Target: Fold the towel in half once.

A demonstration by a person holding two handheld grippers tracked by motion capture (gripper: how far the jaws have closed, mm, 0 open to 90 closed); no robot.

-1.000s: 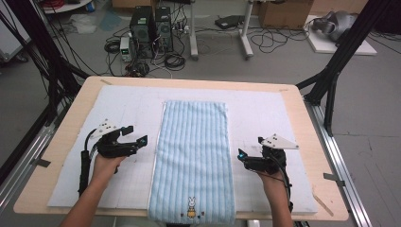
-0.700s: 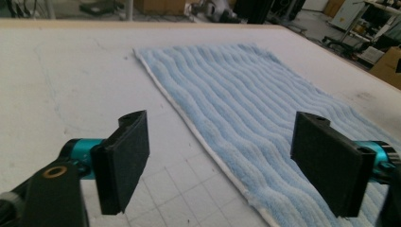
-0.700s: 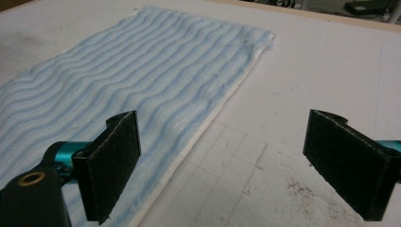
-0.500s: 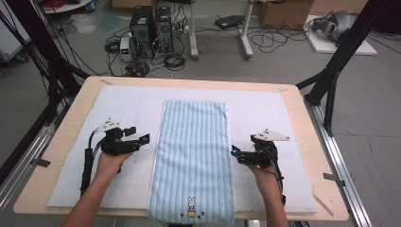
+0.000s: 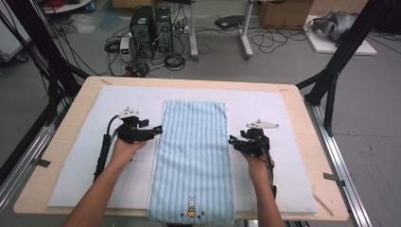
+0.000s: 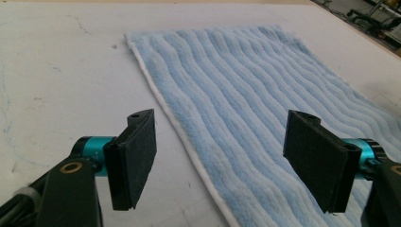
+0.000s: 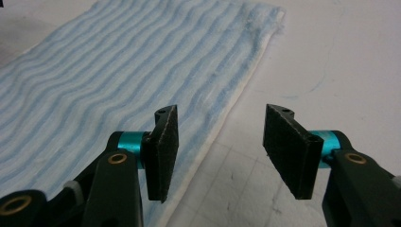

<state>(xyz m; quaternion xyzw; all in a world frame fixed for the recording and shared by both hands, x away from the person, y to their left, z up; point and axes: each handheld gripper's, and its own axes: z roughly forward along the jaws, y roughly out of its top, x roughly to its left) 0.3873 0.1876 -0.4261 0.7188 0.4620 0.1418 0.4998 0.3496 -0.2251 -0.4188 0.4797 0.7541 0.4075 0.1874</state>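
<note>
Towel handling is the work here: a long pale-blue striped terry towel (image 5: 194, 161) with a small rabbit motif lies flat and lengthwise on the white felt mat (image 5: 283, 118) covering the wooden surface (image 5: 302, 109), its near end hanging just over the front edge. The left claw (image 5: 157, 129) sits at the towel's left long edge and the right claw (image 5: 232, 140) at its right long edge, roughly level with each other, about midway along the cloth.

Both claws are released and grasp nothing. Their jaws have just been closing, the right further than the left. In the left gripper view the white hem (image 6: 189, 146) runs between the black pads (image 6: 135, 158) with the pads clear of it; in the right gripper view the hem (image 7: 227, 118) likewise lies between the pads (image 7: 163, 151), untouched.

To take the edges well, each claw probably needs its lower jaw slid under the hem rather than pressed down on top, so that it pinches the towel alone and not the mat beneath. Matching grip points on both sides should keep the cloth square when lifted. Terry is soft and limp, so a shallow bite on the hem may slip; a slightly deeper one looks safer.
</note>
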